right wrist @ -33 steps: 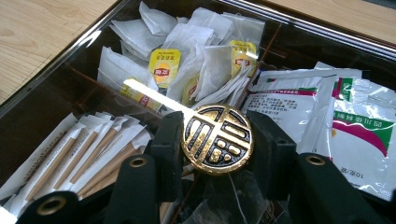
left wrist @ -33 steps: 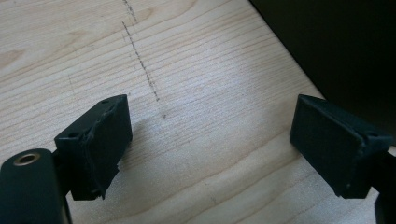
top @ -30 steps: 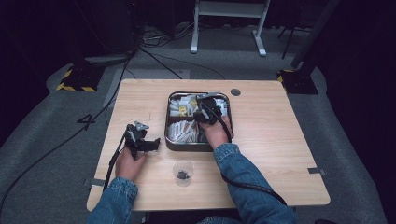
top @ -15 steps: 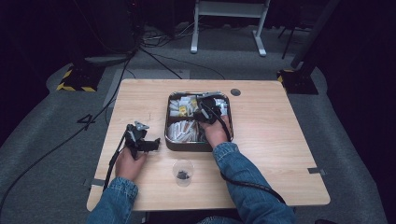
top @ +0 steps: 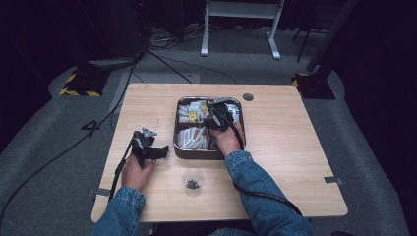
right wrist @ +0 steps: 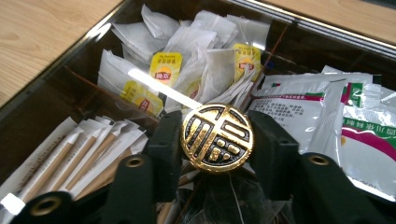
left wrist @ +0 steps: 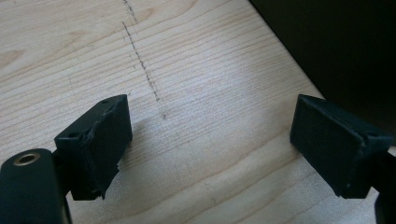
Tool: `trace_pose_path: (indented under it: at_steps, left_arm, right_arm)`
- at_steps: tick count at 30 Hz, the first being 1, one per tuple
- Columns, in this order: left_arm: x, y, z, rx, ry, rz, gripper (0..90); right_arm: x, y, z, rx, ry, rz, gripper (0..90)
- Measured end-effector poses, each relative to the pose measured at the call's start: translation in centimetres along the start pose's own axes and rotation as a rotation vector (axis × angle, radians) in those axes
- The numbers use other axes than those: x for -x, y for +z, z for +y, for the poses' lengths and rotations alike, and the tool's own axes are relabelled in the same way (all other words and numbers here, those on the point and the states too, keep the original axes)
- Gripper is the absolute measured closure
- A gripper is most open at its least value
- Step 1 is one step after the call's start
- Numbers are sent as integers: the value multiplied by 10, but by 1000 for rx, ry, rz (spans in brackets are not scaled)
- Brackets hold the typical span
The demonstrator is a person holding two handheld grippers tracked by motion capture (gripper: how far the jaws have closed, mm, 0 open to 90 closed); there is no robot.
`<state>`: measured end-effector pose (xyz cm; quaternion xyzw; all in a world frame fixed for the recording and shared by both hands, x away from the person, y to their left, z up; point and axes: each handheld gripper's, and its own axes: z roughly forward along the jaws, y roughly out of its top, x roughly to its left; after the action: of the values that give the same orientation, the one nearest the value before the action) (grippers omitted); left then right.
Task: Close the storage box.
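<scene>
The right gripper [right wrist: 217, 140] hangs over the compartmented metal tray [top: 178, 142] at the middle of the worktop [top: 295, 147], and a round gold medallion [right wrist: 217, 138] with a black embossed pattern sits between its jaws. The jaws have just been opening; in the right gripper view each pad stands right at the disc's edge, and whether they still press on it I cannot tell, so the piece may be at the point of release or of being re-gripped. Judging from this, the work is partway: the medallion is at the tray, above the dark compartment nearest the person, but not yet clearly set down or lifted clear. At eleven o'clock from the disc lie tea bags [right wrist: 187, 46] with yellow tags, at nine o'clock paper-wrapped sticks [right wrist: 84, 149], at three o'clock white foil sachets [right wrist: 327, 107]. The left gripper [top: 147, 146] rests at nine o'clock from the tray, its jaws wide apart with nothing between them, bare wood beneath in the left gripper view. A clear plastic cup [top: 192, 181] with something small and dark inside stands at six o'clock from the tray, near the worktop's front edge; its contents are too small to name. The right hand [top: 227, 140] covers the tray's near right corner in the high view, and what lies under the medallion is in shadow.
</scene>
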<state>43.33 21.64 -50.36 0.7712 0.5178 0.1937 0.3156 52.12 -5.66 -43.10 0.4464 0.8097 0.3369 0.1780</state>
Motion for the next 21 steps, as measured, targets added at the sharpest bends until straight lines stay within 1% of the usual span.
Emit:
trace_pose_path:
  at_steps: [1, 4, 7, 13, 15, 16, 17, 18, 21]
  left_arm:
    - [0, 0, 0, 0, 0, 0, 132]
    - [0, 0, 0, 0, 1, 0, 132]
    - [0, 0, 0, 0, 2, 0, 132]
    - [0, 0, 0, 0, 1, 0, 132]
    - [0, 0, 0, 0, 1, -1, 132]
    - [0, 0, 0, 0, 2, -1, 132]
    - [0, 0, 0, 0, 2, -1, 132]
    - [0, 0, 0, -1, 2, -1, 132]
    - [0, 0, 0, -1, 3, -1, 132]
  right_arm:
    - [1, -2, 0, 8, 5, 5, 490]
    - [5, -9, 2, 30, 0, 17, 451]
    - [9, -16, 3, 45, -3, 27, 435]
    - [18, -35, 6, 74, 3, 42, 427]
    - [21, -43, 7, 84, -11, 42, 426]
    - [21, -43, 7, 84, -11, 42, 426]
    - [24, -49, 7, 89, -18, 44, 424]
    - [24, -49, 7, 89, -18, 44, 424]
    - [30, -59, 6, 101, -23, 43, 422]
